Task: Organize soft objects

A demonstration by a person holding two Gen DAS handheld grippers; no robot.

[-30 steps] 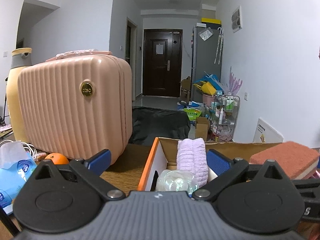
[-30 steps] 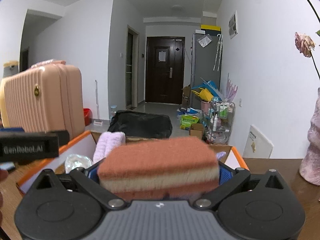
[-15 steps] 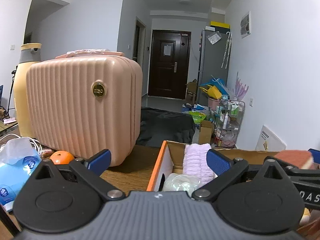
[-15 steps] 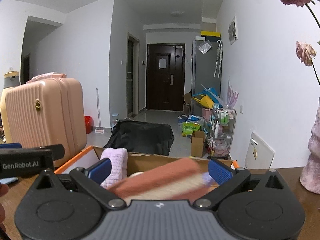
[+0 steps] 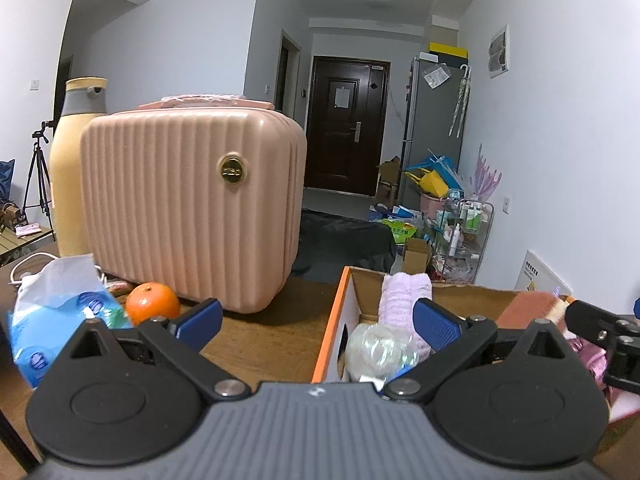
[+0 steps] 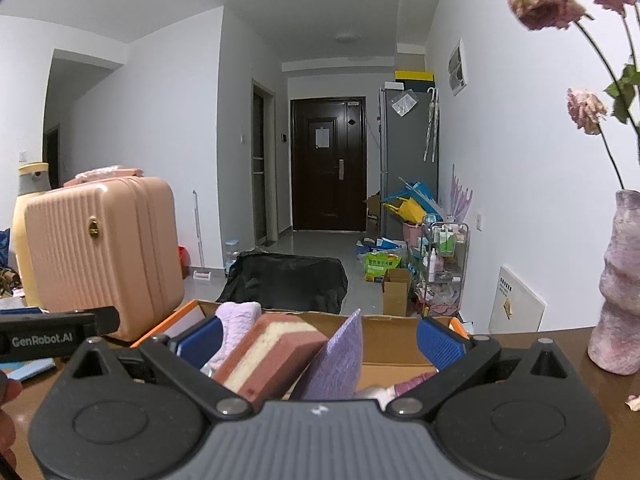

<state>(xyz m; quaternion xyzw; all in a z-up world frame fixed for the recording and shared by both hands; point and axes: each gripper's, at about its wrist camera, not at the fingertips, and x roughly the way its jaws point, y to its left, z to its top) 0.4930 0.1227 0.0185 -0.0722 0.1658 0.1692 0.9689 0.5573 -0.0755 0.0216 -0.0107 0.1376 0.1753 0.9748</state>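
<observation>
An orange-edged cardboard box (image 5: 334, 320) (image 6: 400, 324) stands on the wooden table. In it are a rolled lilac towel (image 5: 404, 292) (image 6: 236, 320), a clear plastic wad (image 5: 380, 348), a purple cloth (image 6: 340, 356) and a red-and-cream layered sponge (image 6: 272, 352) (image 5: 528, 304), which leans tilted against the cloth. My right gripper (image 6: 318, 340) is open just above the box, with the sponge lying free between its fingers. My left gripper (image 5: 316, 320) is open and empty over the box's left edge.
A pink ribbed suitcase (image 5: 192, 208) and a yellow bottle (image 5: 72, 168) stand at the left. An orange (image 5: 152, 304) and a blue tissue pack (image 5: 56, 316) lie near my left gripper. A pink vase (image 6: 620, 284) with dried roses stands at the right.
My right gripper has opened and let go of the sponge, which has dropped tilted into the box. My left gripper has drawn back and to the left.
</observation>
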